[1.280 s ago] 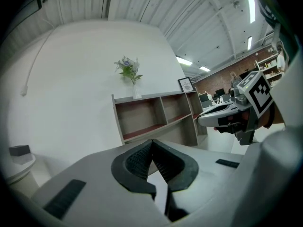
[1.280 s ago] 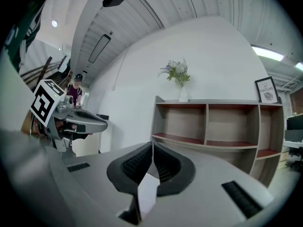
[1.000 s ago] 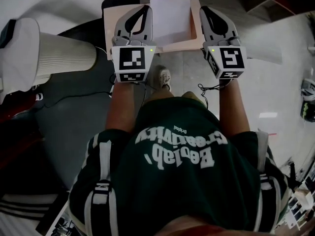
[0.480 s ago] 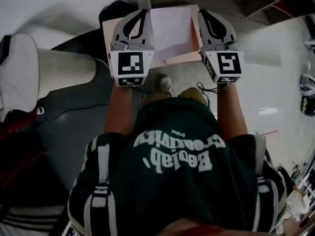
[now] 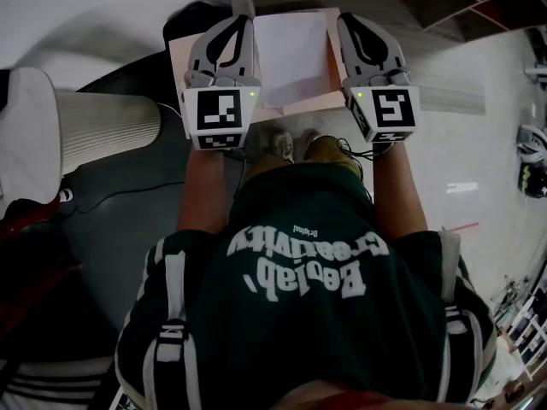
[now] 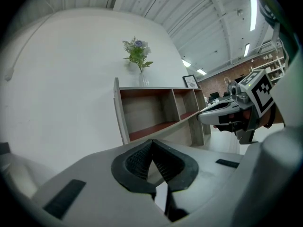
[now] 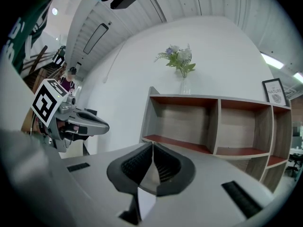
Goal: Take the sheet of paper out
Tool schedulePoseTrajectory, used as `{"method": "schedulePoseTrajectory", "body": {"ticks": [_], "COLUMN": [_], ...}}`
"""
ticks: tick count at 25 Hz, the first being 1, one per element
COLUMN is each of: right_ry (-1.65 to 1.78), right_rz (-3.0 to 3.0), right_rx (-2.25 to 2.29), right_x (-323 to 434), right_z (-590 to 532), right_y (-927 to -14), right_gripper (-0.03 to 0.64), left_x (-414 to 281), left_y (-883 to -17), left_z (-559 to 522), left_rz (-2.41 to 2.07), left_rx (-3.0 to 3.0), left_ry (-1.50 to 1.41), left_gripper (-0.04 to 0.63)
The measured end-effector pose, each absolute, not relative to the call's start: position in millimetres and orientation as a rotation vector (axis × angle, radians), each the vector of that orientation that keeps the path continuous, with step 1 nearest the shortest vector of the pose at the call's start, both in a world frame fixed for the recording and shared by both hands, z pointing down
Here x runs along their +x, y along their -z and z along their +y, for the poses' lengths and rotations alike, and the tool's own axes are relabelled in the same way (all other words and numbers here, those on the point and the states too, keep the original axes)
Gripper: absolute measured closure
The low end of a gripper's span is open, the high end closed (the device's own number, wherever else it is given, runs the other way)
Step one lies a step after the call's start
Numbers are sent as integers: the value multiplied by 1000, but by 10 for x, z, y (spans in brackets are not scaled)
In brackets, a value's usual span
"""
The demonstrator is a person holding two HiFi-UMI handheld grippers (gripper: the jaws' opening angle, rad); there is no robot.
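Right now the sheet of paper lies white against the pinkish folder at the top centre of my head view, carried above the floor between both grippers. My right gripper has its pads closed on a white sliver of the sheet, and my left gripper is clamped tight on what looks like the folder's left part. Ahead, upper middle of the right gripper view, a vase of flowers tops a shelf unit.

Bracketing sheet of paper, lying on folder, between left claw and right claw. Facing shelf ahead, carrying vase on top and picture frame further right.
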State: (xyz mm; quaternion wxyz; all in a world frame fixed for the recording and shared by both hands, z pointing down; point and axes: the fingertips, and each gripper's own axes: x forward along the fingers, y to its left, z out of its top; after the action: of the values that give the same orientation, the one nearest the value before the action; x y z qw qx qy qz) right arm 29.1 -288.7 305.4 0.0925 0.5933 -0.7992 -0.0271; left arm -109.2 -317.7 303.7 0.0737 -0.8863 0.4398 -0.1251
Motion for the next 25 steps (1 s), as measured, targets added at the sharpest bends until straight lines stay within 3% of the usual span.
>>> {"method": "schedulePoseTrajectory", "body": {"ticks": [25], "right_ry": [-39], "right_rz": [-2640], "right_rx": [1488], "right_x": [855], "right_z": [-3665], "right_y": [-3433], "right_gripper": [580], "left_x": [-532], "left_y": [-3413], "left_z": [-3573], "left_rz": [1593], "left_rx": [-2554], "left_ry": [564], "left_gripper": [577]}}
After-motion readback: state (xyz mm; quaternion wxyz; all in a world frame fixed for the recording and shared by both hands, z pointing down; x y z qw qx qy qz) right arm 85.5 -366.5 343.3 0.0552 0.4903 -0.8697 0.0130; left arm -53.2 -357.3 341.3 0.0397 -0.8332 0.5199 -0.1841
